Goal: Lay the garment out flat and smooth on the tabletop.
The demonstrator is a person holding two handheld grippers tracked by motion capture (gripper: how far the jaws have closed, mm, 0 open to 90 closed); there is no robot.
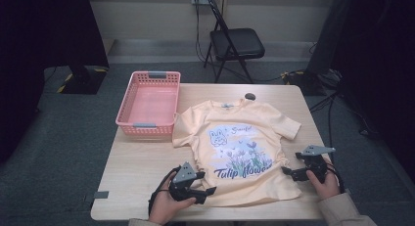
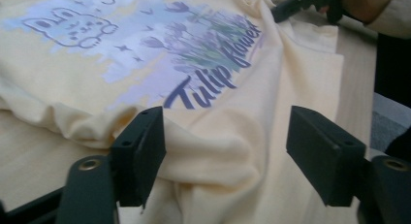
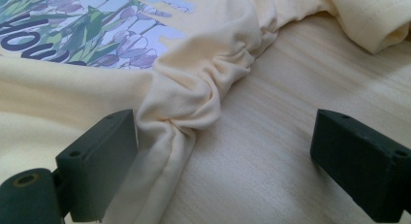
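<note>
One pale yellow T-shirt [image 1: 244, 152], laid flat and face up on the wooden table [image 1: 137, 172], collar toward the far edge, hem toward the person. Printed front: cartoon animal, purple tulips, lettering "Tulip flower". Bunched and creased along both side seams near the hem.

Two hand-held grippers, one at each lower corner of the shirt:

- Left gripper [image 1: 205, 189] — held in the left hand [image 1: 164, 206], at the shirt's near-left hem. Jaws spread wide, released, pressing on nothing; in the left gripper view, shirt cloth rumpled between and beneath them, one jaw right at a fold of the fabric.
- Right gripper [image 1: 288, 173] — held in the right hand [image 1: 325, 184], at the shirt's right side seam, just above the hem. Jaws likewise parted; in the right gripper view, one jaw against a gathered ridge of the seam, the other out over bare tabletop, well apart from the cloth. Not clamped.

One pink plastic basket [image 1: 126, 104], slotted walls, on the table's far-left corner, just beside the shirt's left sleeve.

One small dark round object [image 1: 250, 96] on the table just past the collar — too small to identify.

One black folding chair [image 1: 237, 42] on the floor beyond the table.
</note>
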